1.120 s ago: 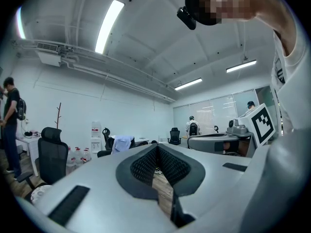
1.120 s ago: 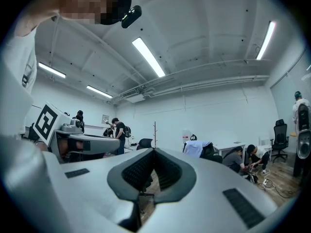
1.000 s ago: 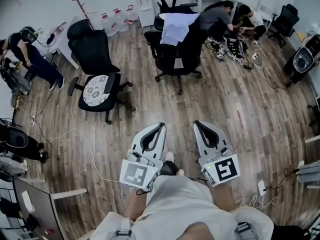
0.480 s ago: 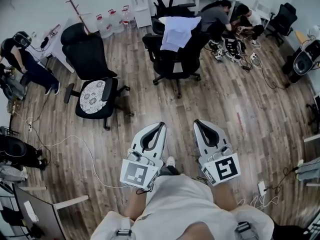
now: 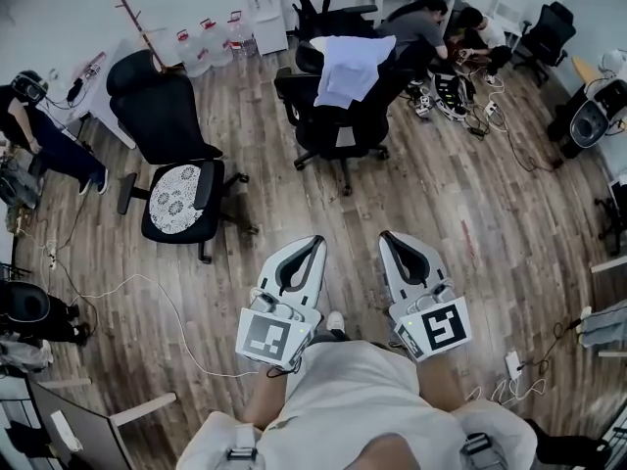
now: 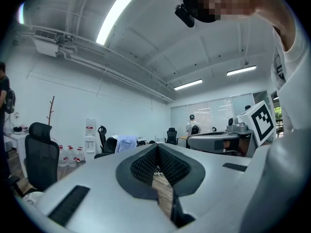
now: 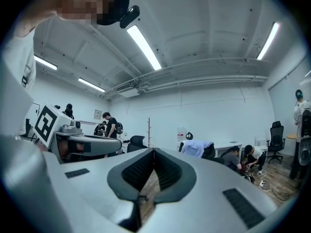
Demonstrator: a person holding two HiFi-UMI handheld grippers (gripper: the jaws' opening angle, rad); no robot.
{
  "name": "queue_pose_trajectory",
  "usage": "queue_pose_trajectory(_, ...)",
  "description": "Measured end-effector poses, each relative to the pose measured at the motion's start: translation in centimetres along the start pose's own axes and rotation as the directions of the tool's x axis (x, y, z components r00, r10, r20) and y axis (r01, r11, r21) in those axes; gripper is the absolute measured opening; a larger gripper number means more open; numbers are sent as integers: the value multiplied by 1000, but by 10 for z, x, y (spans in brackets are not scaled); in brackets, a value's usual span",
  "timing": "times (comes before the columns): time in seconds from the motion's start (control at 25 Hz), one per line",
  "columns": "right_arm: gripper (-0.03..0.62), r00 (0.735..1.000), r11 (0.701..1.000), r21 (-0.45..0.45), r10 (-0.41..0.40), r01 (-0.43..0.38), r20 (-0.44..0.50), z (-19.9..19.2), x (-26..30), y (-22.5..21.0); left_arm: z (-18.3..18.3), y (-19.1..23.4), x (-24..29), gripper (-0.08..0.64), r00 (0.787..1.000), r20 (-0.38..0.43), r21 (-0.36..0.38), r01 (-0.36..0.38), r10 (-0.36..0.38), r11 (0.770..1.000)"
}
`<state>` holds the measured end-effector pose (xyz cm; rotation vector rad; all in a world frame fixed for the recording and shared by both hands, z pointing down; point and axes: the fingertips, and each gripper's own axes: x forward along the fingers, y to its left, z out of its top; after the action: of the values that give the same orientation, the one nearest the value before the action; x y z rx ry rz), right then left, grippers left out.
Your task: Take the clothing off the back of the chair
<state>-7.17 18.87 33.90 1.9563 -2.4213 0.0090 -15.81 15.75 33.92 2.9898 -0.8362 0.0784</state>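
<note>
My left gripper point(image 5: 316, 244) and right gripper point(image 5: 386, 238) are both closed and empty. The pale clothing point(image 5: 345, 67) hangs over the back of a black chair point(image 5: 338, 130), well ahead of me.

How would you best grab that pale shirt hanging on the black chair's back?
Likely pinch the shirt at its upper fold, where it drapes over the top of the chair, coming from above and lifting up: it hangs from that edge.
</note>
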Motion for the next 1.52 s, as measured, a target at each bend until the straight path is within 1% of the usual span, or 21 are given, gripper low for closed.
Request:
queue_pose_trajectory(0.28, 20, 999, 999, 1, -40, 40, -2, 2, 19, -8, 4, 20, 15, 15, 1000, 5, 1, 28, -28, 1000)
queue_pose_trajectory(0.6, 20, 998, 998, 6, -63, 63, -5, 0, 36, -26, 3, 32, 37, 15, 999, -3, -4, 42, -42, 999)
queue_pose_trajectory(0.96, 20, 999, 999, 4, -39, 39, -6, 0, 67, -57, 7, 49, 74, 15, 1000, 8, -6, 23, -23, 1000)
queue_pose_trajectory(1.52, 20, 1000, 1000, 16, 18, -18, -7, -4, 124, -118, 7, 81, 147, 15, 999, -11, -2, -36, 36, 999)
